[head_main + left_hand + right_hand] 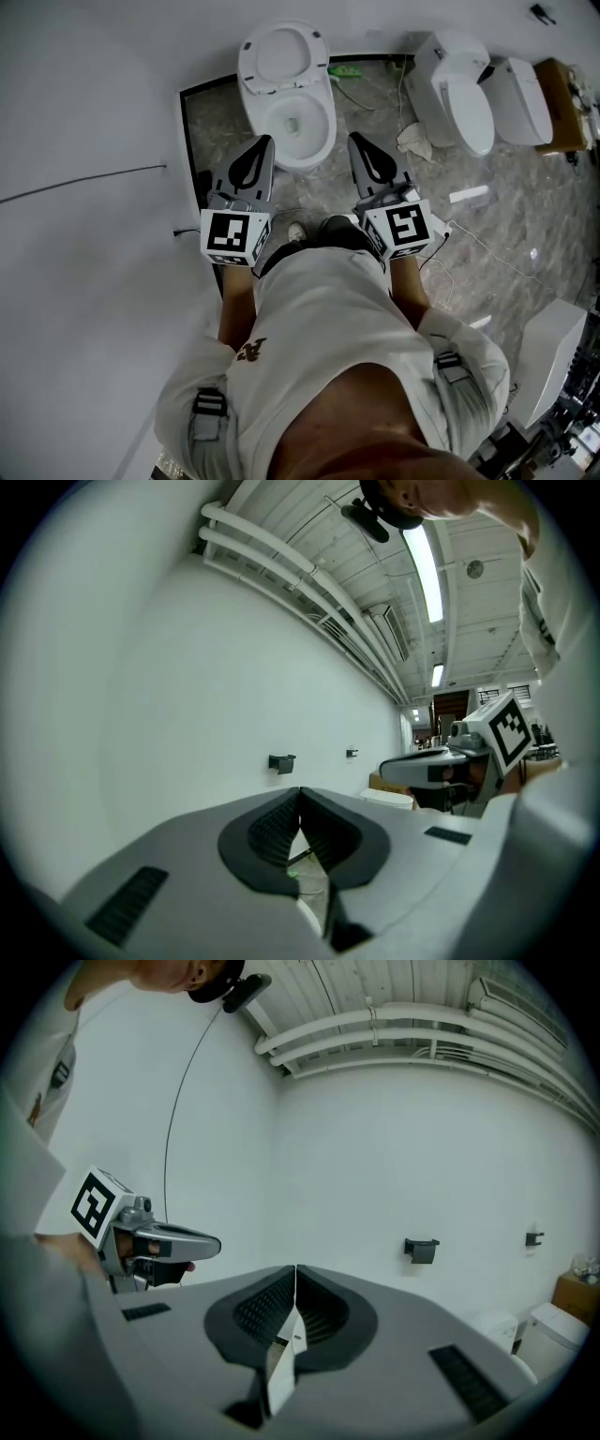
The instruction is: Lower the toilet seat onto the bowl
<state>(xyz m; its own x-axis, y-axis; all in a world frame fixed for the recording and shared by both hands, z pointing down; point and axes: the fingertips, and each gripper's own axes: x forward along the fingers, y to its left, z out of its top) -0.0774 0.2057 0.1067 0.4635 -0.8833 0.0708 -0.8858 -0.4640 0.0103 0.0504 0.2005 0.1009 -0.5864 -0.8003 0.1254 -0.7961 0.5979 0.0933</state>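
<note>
The left hand-held gripper [265, 142] is held out in front of the person's body, pointing level at the toilet, its marker cube [235, 235] nearest the chest. Its jaws are clenched tip to tip with nothing between them. Just beyond its tip stands the bowl [259, 120], white and open, on a grey marbled floor [525, 216] against the white wall. The toilet seat [281, 52] is upright, tipped back behind the bowl (not yet lowered onto it), and neither gripper touches it. The right hand-held gripper [355, 139] runs alongside the left one, pointing the same way and dipped very slightly, its jaws also clenched on nothing. Further right, two more white toilets [459, 94] lie on the floor beside a cardboard box [562, 117].

The only markings are the black-and-white square patterns on the cubes. A small emblem on the person's shirt [248, 352] is too small to read.
</note>
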